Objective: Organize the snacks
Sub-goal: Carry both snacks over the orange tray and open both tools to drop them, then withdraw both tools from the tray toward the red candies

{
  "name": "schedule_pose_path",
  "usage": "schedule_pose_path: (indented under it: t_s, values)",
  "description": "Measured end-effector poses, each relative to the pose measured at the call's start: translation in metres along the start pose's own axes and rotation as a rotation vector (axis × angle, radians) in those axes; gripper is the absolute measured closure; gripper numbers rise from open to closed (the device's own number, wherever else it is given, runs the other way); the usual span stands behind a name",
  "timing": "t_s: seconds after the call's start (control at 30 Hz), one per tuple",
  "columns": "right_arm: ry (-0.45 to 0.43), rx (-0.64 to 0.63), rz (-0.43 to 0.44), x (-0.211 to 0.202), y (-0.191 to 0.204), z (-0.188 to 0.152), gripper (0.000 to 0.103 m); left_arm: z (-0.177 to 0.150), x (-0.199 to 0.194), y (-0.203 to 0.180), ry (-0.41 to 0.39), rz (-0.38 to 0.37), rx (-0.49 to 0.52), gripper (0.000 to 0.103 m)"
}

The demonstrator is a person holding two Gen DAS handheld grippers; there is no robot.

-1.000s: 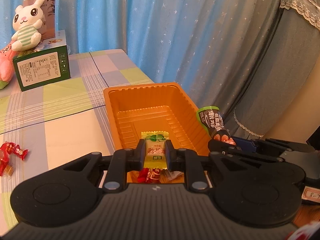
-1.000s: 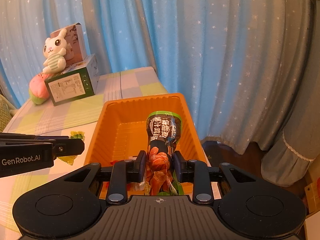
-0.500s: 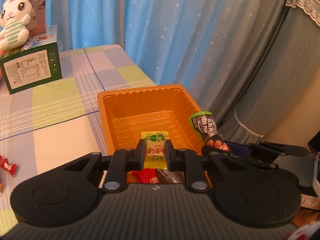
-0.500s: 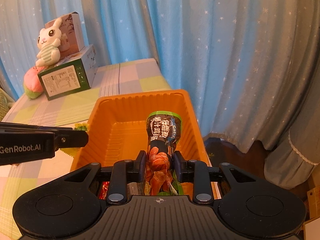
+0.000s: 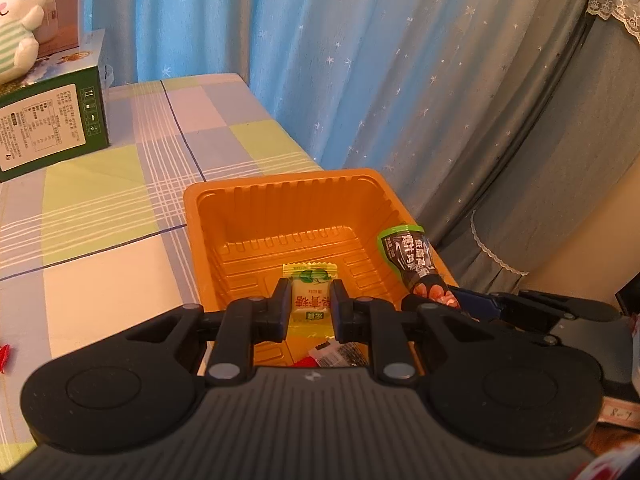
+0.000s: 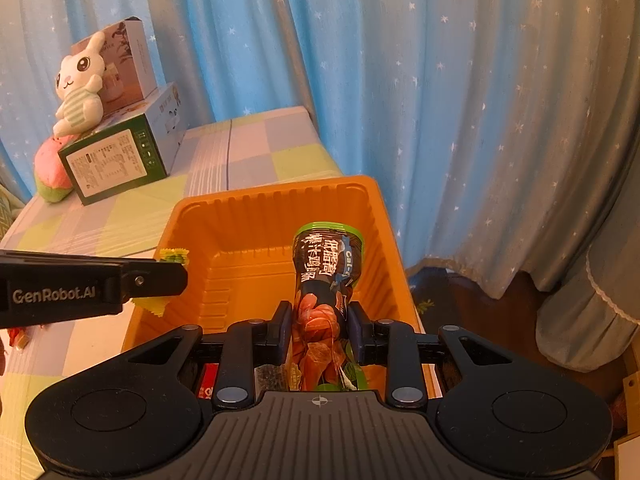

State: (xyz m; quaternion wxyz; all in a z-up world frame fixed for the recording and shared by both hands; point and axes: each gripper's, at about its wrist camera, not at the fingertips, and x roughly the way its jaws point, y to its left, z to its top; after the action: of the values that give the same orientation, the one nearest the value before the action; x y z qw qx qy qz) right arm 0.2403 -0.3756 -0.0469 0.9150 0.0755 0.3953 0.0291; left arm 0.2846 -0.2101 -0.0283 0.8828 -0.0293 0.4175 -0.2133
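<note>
Between left gripper (image 5: 310, 305) fingers you clamped yellow candy (image 5: 310, 300) over orange tray (image 5: 280, 204), ready for drop; right gripper (image 6: 319, 326) pinched dark snack pouch (image 6: 326, 280) above same tray, beside it.

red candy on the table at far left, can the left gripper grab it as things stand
Probably not yet. The left gripper is shut on the yellow candy over the orange tray; the red candy lies off to its left, so it must release first.
</note>
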Motion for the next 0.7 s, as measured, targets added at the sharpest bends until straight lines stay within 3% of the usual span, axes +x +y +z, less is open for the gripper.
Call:
schedule_pose_path:
  t_s: [0.27,0.7]
  values:
    - [0.015,0.019,0.008,0.005,-0.002,-0.005,0.073,-0.007,-0.003,0.014,-0.002,0.037,-0.010,0.070]
    - [-0.024,0.070,0.045,0.006,0.003,0.005,0.073,-0.038,-0.030,0.028,-0.020,0.088,-0.025,0.060]
